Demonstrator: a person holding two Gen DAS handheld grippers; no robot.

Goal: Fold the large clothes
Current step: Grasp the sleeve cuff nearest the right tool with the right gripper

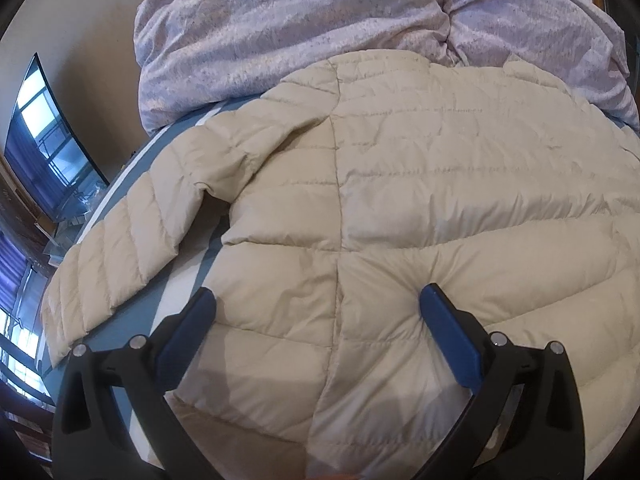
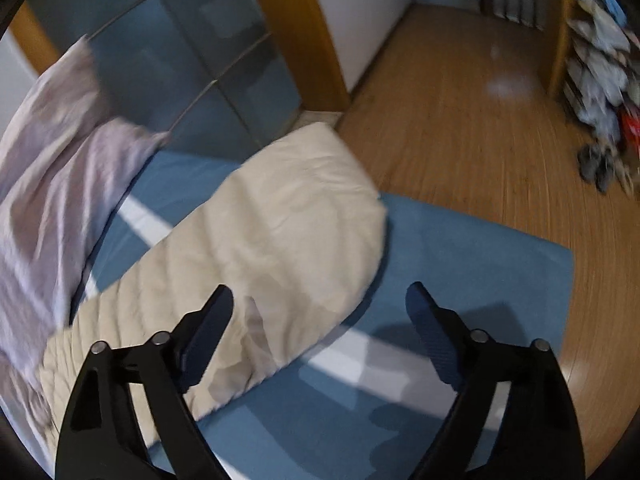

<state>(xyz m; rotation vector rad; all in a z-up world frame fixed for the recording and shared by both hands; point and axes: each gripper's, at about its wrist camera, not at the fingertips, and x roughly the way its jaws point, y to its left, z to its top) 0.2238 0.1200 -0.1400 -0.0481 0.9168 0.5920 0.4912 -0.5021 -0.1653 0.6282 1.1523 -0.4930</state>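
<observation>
Jacket [image 1: 360, 200] flat on bed [image 2: 460, 248]. Left claw [image 1: 316, 312] spread over hem, right claw [image 2: 320, 312] spread over sleeve end near bed corner. Next: pinch, fold inward.

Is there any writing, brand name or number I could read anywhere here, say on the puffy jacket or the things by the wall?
None readable.
Cream jacket: no label or logo shows.
Clutter by the shelf: too blurred to read.
</observation>
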